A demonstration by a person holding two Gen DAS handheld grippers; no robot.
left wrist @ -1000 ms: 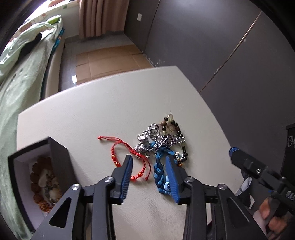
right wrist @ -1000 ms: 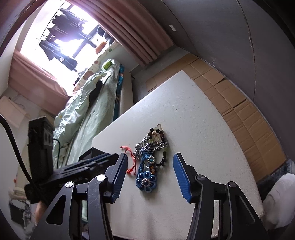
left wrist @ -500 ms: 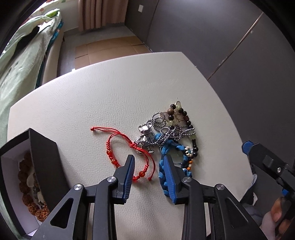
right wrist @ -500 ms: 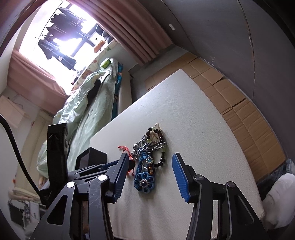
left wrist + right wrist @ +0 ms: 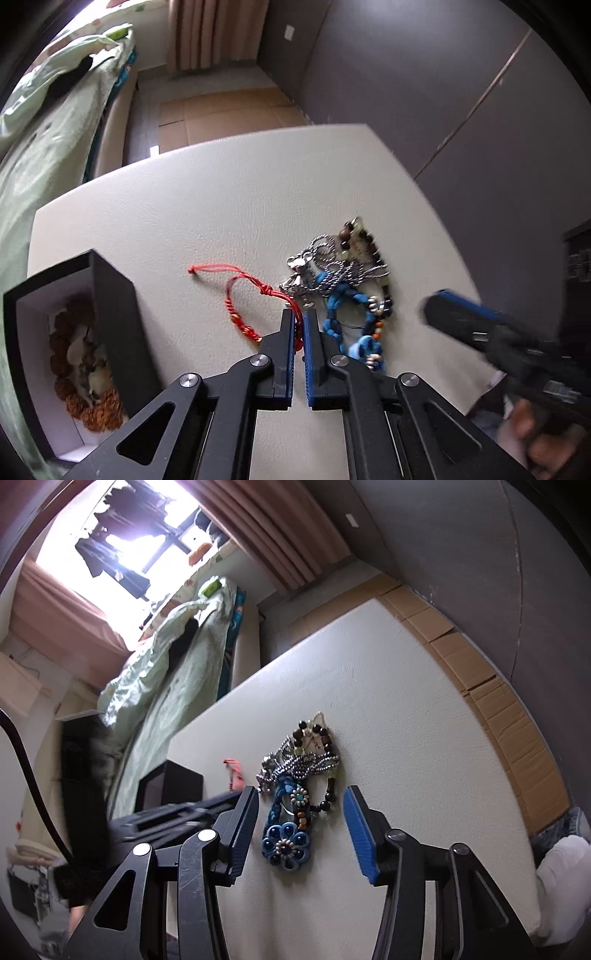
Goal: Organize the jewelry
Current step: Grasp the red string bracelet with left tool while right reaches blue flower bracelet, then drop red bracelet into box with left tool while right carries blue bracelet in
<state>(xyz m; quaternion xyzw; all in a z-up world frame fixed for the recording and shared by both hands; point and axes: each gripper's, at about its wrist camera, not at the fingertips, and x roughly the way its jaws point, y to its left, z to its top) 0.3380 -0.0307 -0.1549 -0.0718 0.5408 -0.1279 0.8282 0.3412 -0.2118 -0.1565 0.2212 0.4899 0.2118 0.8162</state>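
Landmark: the tangled heap (image 5: 343, 273) of jewelry on the white counter (image 5: 207, 192); every place below is given from it.

Black box (image 5: 110, 314): well to the left of the heap, lid off, with a string of brown beads (image 5: 79, 365) coiled inside. Rigid and light by the look of it; it seems the place where sorted pieces go.

Red cord bracelet (image 5: 255, 291): just left of the heap, its near strands running under the heap's edge by the silver charm. Thin, limp and very light; it will drape and may drag its neighbours if the cords are snagged. The knotted stretch close to the heap looks the best place to hold it.

Left claw (image 5: 299, 317): brought together, with red cord showing between the blue pads (image 5: 290, 332), so it appears clamped on the bracelet's near strand.

Silver chain (image 5: 332, 269): in the heap's middle, wound over the other pieces. Slippery, fine links; likely to slide out of a loose pinch.

Blue braided bracelet (image 5: 284, 834): at the heap's near end, with flower-shaped beadwork. Soft, a little bulkier, easy to pinch across the braid.

Dark bead string (image 5: 325, 746): at the heap's far and right side. Hard, round beads roll under pads; the cord between them is the safer hold.

Right claw (image 5: 301, 819): apart and closing, straddling the blue bracelet without pressing on it.
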